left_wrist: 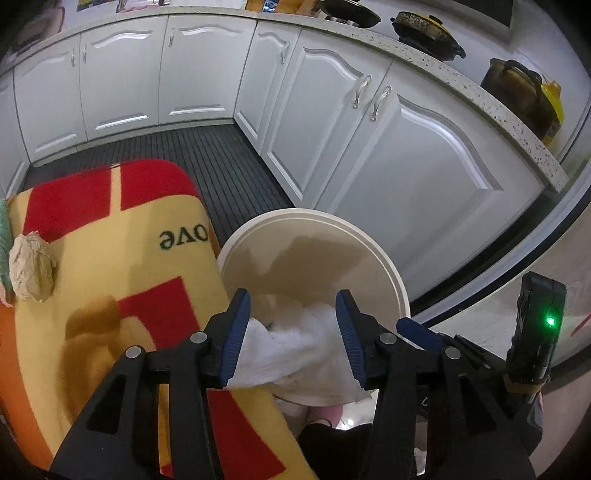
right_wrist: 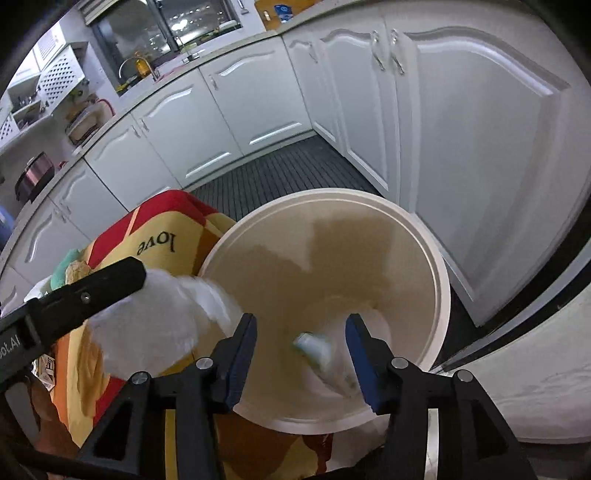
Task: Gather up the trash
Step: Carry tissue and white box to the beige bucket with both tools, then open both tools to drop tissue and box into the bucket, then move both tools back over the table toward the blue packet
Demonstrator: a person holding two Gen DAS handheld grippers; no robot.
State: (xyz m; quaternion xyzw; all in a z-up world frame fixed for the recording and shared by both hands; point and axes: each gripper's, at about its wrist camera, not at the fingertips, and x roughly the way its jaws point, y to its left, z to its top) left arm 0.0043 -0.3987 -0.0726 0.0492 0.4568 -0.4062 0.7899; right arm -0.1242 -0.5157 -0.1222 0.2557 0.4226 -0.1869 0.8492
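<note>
A cream round bin (left_wrist: 332, 218) stands on the floor beside a yellow-and-red blanket (left_wrist: 110, 258). My left gripper (left_wrist: 292, 293) hangs over the bin's near rim. Its jaws stand apart and a crumpled white tissue (left_wrist: 295, 347) lies loose between them. The right wrist view shows the same tissue (right_wrist: 155, 321) blurred at the bin's (right_wrist: 439, 266) left edge. My right gripper (right_wrist: 302, 316) is open above the bin's inside. A small blurred white-and-teal wrapper (right_wrist: 314, 347) is between its fingers, free of the pads. A crumpled brown paper ball (left_wrist: 31, 266) rests on the blanket.
White cabinet doors (left_wrist: 369, 147) close in behind and to the right of the bin. A dark slatted mat (left_wrist: 229, 166) covers the floor between them. Pots (left_wrist: 424, 33) sit on the counter above. A dark door threshold (right_wrist: 517, 332) runs at the right.
</note>
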